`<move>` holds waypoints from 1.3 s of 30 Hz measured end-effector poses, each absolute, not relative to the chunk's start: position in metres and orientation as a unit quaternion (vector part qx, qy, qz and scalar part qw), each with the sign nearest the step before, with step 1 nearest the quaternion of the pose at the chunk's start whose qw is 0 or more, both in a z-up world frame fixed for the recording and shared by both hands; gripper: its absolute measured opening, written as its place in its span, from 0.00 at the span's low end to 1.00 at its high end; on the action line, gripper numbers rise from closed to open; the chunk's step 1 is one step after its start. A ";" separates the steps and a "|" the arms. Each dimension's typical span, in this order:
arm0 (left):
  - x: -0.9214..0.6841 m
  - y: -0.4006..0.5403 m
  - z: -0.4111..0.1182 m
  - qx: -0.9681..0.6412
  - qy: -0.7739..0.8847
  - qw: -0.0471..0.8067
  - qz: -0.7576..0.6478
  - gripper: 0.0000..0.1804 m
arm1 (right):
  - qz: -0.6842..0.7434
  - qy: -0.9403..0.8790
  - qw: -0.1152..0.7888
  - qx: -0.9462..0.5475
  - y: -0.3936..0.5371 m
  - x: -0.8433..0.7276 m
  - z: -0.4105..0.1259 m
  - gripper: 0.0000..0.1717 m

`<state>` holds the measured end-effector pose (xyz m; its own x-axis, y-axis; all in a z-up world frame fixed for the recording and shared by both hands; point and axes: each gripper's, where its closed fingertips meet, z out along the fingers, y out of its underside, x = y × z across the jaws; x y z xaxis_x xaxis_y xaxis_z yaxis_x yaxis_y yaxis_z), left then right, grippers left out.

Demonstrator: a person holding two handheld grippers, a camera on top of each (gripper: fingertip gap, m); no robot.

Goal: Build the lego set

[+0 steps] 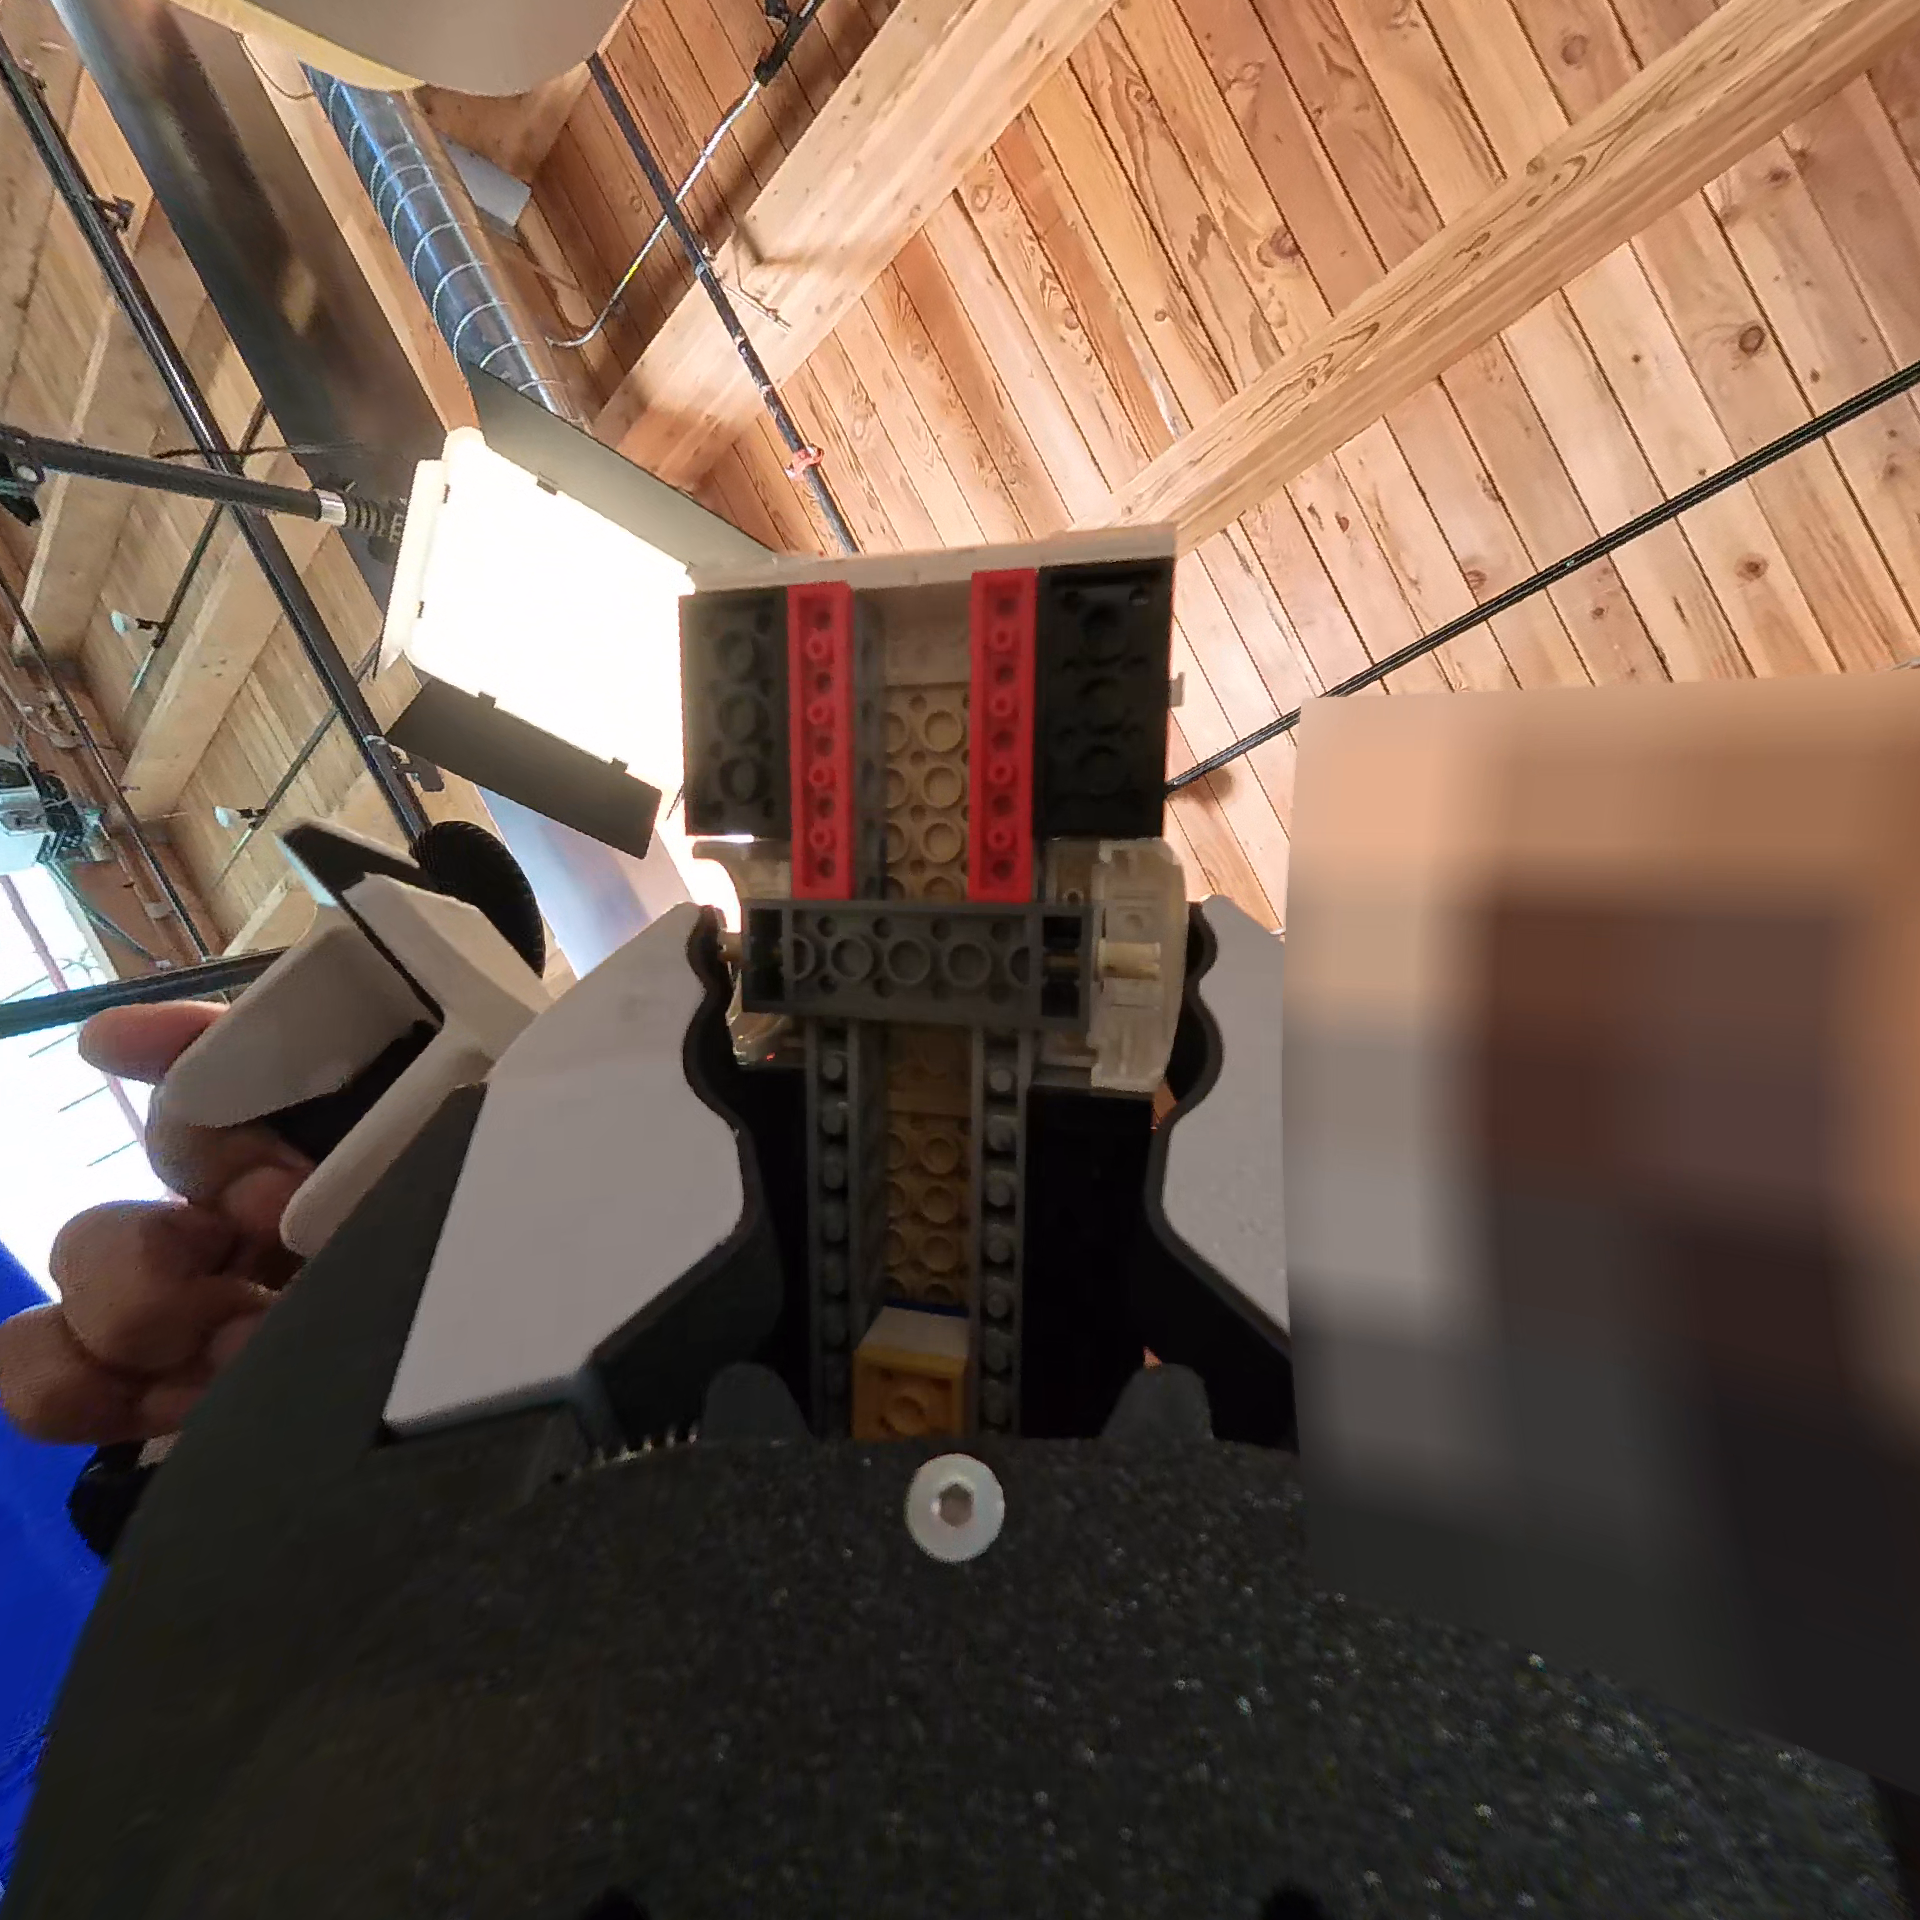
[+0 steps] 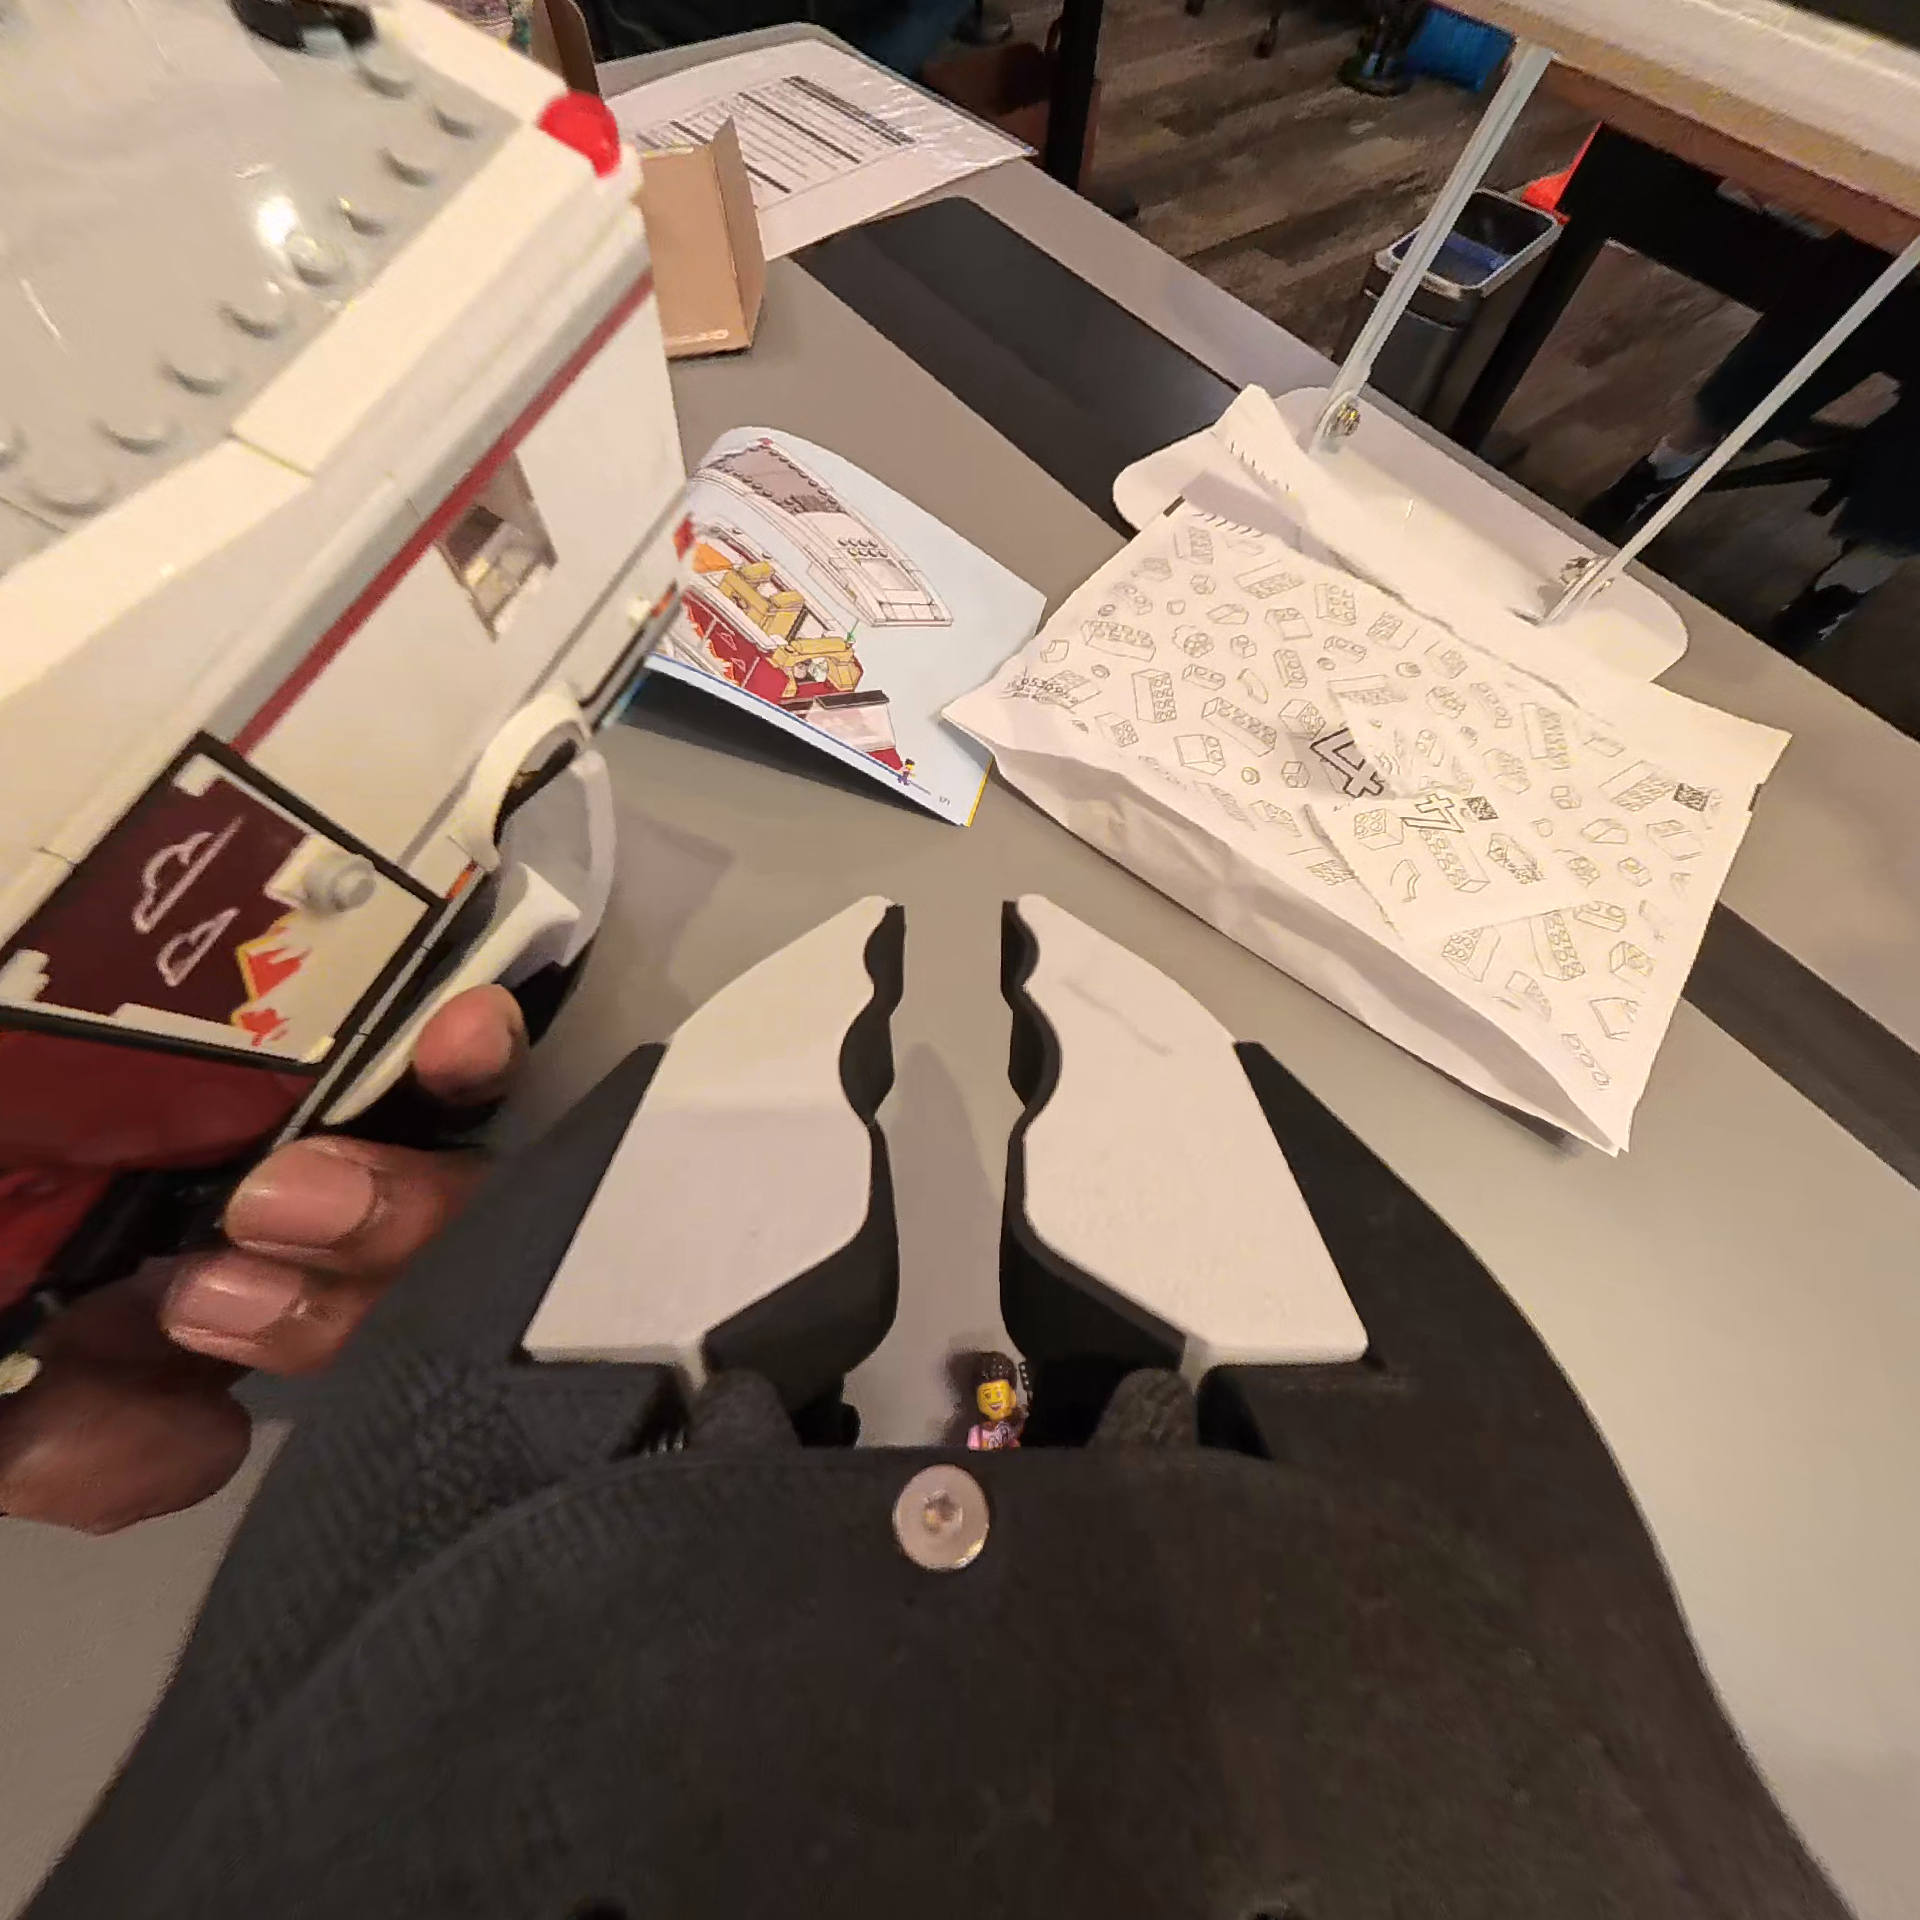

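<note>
The big brick-built vehicle (image 1: 925, 831) stands between the wide-spread fingers of the left gripper (image 1: 940, 971) with its underside to the camera, and both pads look pressed on its wheel parts, so it seems held there. In the right wrist view the same white and dark red vehicle (image 2: 312, 520) is at the left, just beside the right gripper (image 2: 951, 914). That gripper hangs over the grey table (image 2: 727, 862) with its jaws a little apart and bare, and a small toy figure (image 2: 992, 1403) shows near the base of its fingers.

Left view ceilingward; right view tableward.
</note>
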<state>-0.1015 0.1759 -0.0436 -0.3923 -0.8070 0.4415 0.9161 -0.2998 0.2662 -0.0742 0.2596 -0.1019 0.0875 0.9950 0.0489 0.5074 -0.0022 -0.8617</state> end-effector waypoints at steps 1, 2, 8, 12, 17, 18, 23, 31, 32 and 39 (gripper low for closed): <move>-0.104 0.175 -0.043 -0.111 -0.244 0.542 -0.797 0.46 | 0.319 -0.593 0.383 -0.632 0.260 -0.074 -0.102 0.10; -0.106 0.175 -0.042 -0.109 -0.246 0.544 -0.795 0.46 | 0.318 -0.592 0.386 -0.632 0.260 -0.074 -0.101 0.10; -0.120 0.172 -0.036 -0.110 -0.244 0.573 -0.775 0.46 | 0.303 -0.596 0.411 -0.620 0.255 -0.078 -0.096 0.10; -0.128 0.176 -0.042 -0.127 -0.252 0.590 -0.756 0.46 | 0.293 -0.596 0.421 -0.618 0.258 -0.079 -0.098 0.10; -0.150 0.177 -0.046 -0.123 -0.279 0.615 -0.727 0.46 | 0.291 -0.586 0.430 -0.623 0.265 -0.078 -0.098 0.09; -0.155 0.177 -0.046 -0.123 -0.282 0.622 -0.720 0.46 | 0.289 -0.586 0.433 -0.621 0.266 -0.078 -0.096 0.09; -0.174 0.175 -0.047 -0.124 -0.301 0.647 -0.690 0.46 | 0.288 -0.591 0.458 -0.598 0.262 -0.078 -0.078 0.11; -0.182 0.173 -0.047 -0.134 -0.307 0.666 -0.666 0.46 | 0.321 -0.618 0.479 -0.534 0.233 -0.089 -0.027 0.12; -0.182 0.173 -0.047 -0.135 -0.307 0.667 -0.665 0.46 | 0.321 -0.628 0.483 -0.519 0.227 -0.092 -0.019 0.13; -0.185 0.173 -0.047 -0.150 -0.303 0.683 -0.648 0.46 | 0.328 -0.695 0.504 -0.393 0.169 -0.109 0.023 0.20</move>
<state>-0.1851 0.1726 -0.0472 -0.0227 -0.7942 0.6073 0.9753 0.1160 0.1882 -0.1091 0.1688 0.0228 -0.1825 0.8778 0.4430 0.2159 0.4753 -0.8529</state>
